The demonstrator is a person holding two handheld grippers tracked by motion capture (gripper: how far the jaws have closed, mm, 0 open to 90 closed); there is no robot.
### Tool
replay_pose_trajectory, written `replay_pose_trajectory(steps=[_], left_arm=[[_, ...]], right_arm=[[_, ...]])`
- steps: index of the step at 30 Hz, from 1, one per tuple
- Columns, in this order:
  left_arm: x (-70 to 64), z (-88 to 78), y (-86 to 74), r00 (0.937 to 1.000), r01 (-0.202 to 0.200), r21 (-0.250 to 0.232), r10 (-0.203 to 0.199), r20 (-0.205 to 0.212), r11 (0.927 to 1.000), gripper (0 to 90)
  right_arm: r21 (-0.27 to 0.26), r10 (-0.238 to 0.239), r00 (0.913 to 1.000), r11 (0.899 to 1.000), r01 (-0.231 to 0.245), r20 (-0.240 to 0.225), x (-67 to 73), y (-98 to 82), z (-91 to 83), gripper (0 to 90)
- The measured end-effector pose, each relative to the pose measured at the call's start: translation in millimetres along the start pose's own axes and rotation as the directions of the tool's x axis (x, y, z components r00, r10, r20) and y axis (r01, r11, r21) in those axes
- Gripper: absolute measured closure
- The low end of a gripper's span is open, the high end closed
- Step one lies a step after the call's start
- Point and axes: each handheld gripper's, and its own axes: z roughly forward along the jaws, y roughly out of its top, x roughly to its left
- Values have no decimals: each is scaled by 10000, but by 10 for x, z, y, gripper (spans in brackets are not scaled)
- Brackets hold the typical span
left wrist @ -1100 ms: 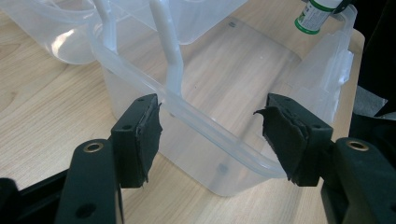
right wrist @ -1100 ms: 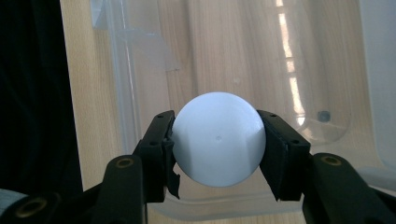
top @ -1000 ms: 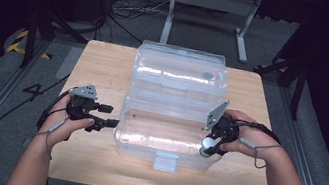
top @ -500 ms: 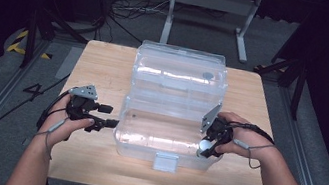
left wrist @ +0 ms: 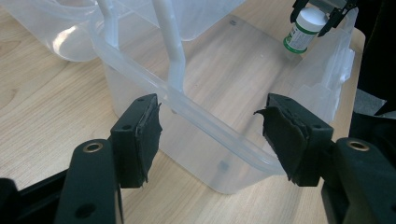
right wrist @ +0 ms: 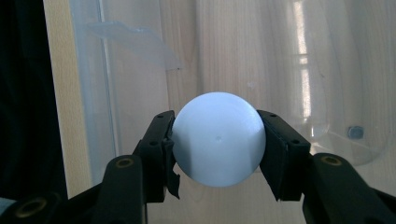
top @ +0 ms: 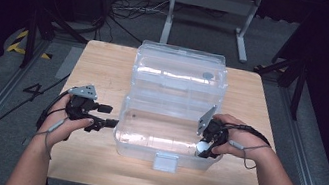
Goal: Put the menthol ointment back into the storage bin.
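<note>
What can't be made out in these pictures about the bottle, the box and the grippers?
- Bottle: label print too small to read in the left gripper view; in the right gripper view its cap hides the body.
- Whether the bottle touches the box floor: cannot tell.
- Right gripper: pads press the cap; the high view blurs it.
- Left gripper: open astride the box rim; contact unclear.
- Latch: state blurred.

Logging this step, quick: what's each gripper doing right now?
Left gripper: open, jaws either side of the clear box's rim.
Right gripper: shut on the white bottle.

Wooden table (top: pixel 101 66) — clear box (top: pixel 167 123) atop
</note>
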Motion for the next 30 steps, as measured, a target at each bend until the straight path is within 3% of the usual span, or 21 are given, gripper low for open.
replay_pose_trajectory(steps=[18,30], left_arm=[[8,3,-7,10000,32,36,-32,27,10000,374],[17,4,-16,10000,58,70,-59,33,10000,374]], right_arm=[[88,-36,10000,10000,37,-78,-17,30,98,502],[442,-99,9999,9990,103,-97,-24,73,165,501]])
